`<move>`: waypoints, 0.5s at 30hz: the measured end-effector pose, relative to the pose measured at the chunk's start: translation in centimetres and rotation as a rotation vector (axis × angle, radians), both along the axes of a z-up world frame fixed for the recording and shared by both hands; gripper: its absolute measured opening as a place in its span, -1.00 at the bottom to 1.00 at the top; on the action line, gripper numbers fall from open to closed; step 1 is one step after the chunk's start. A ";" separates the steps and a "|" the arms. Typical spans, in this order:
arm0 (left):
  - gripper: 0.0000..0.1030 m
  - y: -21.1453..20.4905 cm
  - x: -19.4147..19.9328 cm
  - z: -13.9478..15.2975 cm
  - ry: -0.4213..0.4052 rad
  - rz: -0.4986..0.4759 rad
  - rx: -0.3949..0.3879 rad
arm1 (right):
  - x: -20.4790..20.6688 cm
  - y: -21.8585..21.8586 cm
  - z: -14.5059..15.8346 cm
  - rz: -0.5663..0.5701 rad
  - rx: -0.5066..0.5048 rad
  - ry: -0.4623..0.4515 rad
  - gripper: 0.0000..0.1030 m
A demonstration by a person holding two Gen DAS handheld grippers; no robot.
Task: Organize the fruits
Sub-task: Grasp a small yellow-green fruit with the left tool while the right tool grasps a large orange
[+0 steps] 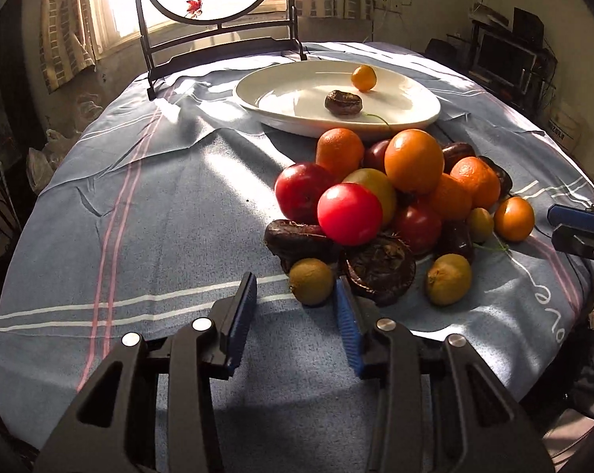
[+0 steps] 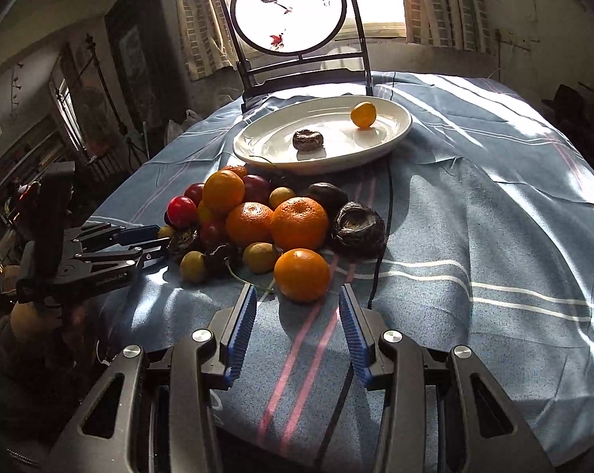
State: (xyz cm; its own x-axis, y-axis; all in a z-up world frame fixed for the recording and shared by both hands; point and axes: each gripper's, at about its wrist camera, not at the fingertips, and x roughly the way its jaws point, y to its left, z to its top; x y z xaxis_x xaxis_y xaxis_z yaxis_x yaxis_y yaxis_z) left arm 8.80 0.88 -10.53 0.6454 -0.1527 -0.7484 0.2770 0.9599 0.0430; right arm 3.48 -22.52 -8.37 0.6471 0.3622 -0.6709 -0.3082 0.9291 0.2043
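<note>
Fruit lies heaped (image 1: 387, 197) on a blue striped cloth (image 1: 139, 216), at about one o'clock from the left tongs as we look along them. We count red apples, oranges, small yellow-green citrus and dark wrinkled fruits pressed together in one pile. Beyond the heap, toward twelve o'clock, a white oval plate (image 1: 297, 90) touches none of the piled fruit that we can see; on it sit a small orange kumquat (image 1: 363, 77) and one dark wrinkled fruit (image 1: 343, 103), well apart from each other.

Our left gripper (image 1: 295, 301) hovers low at the near edge of the heap. Its blue pads stand narrowly apart with only cloth between them; a yellow-green fruit (image 1: 311, 280) sits just ahead of the gap, near the right pad, and we see nothing gripped.

Our right gripper (image 2: 297, 305) comes in from the other side. Its pads are likewise narrowly spread, and a round orange (image 2: 301, 274) sits just in front of the fingertips, at twelve o'clock; whether the pads touch it we cannot quite tell, though they seem clear of it.

At the far edge of the cloth stands a dark chair (image 1: 218, 31) with a round painted panel in its back, lit by a bright window (image 1: 112, 4) behind it.
</note>
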 end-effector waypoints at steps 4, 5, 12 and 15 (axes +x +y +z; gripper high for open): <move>-0.58 -0.1 -0.1 -0.2 -0.005 -0.019 -0.042 | 0.2 0.1 -0.4 0.009 0.005 0.012 -0.16; -0.58 -0.3 -0.2 -0.2 -0.010 -0.016 -0.036 | 0.2 0.1 -0.5 0.009 0.005 0.013 -0.16; -0.58 0.4 -1.5 0.5 -0.013 -0.003 -0.101 | 1.3 0.3 -0.7 0.000 0.006 0.016 -0.16; -0.58 0.5 -2.5 1.3 -0.032 -0.010 -0.104 | 2.3 0.7 -0.9 -0.011 -0.008 0.009 -0.16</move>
